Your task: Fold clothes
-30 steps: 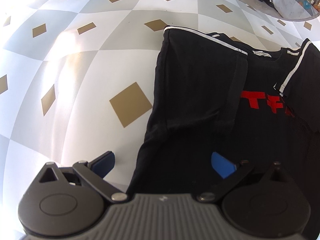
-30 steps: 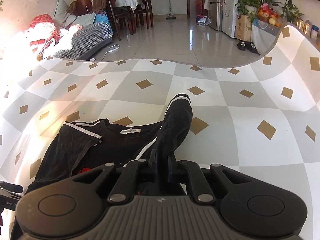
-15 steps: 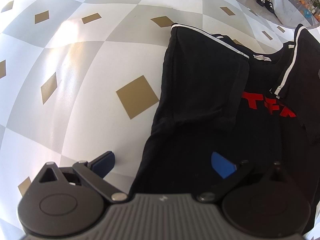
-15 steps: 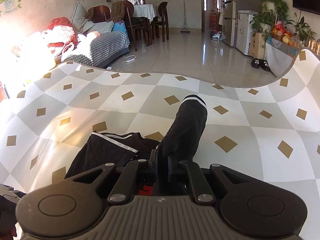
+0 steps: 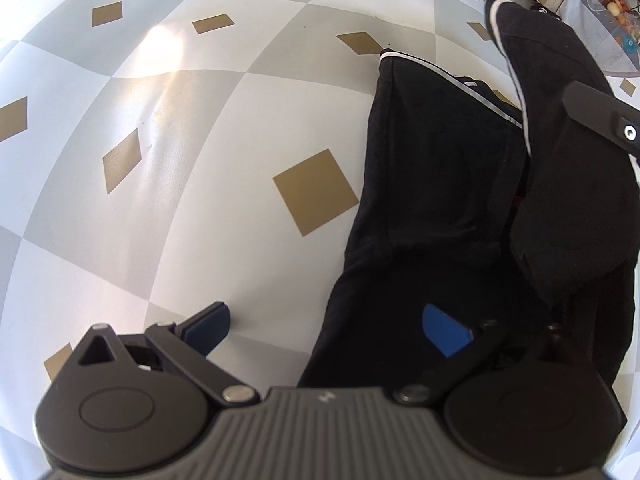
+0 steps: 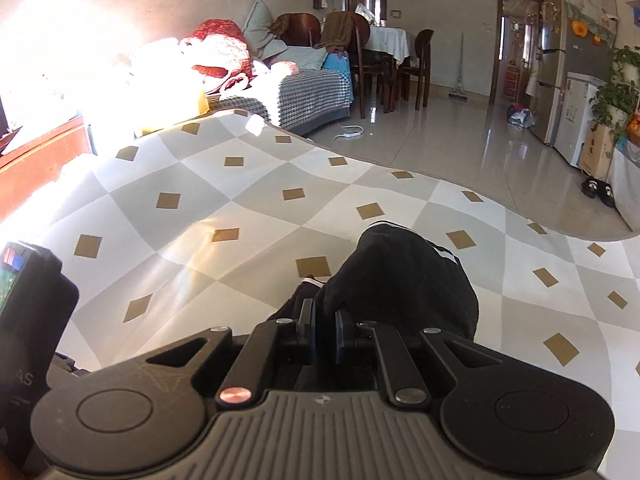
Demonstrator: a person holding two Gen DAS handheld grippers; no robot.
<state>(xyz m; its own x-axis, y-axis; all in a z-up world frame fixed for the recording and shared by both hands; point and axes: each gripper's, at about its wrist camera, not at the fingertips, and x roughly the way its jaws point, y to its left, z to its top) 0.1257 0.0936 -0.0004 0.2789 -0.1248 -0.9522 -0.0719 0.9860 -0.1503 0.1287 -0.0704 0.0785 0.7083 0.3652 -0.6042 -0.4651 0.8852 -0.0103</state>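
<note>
My right gripper has its jaws clamped on the black shirt's sleeve, lifted above the table. My left gripper hangs with jaws apart over the shirt's edge.

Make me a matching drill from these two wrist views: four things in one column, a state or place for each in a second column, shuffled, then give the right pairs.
Things:
1. left gripper
2. right gripper
3. black shirt
4. black slippers

States or places:
A. clamped on the shirt's sleeve
B. on the shiny floor past the table's edge
C. jaws wide apart, one pad over the tablecloth, the other over the black cloth
D. lying on the checked tablecloth, one sleeve lifted over it

Pairs: 1-C, 2-A, 3-D, 4-B
</note>
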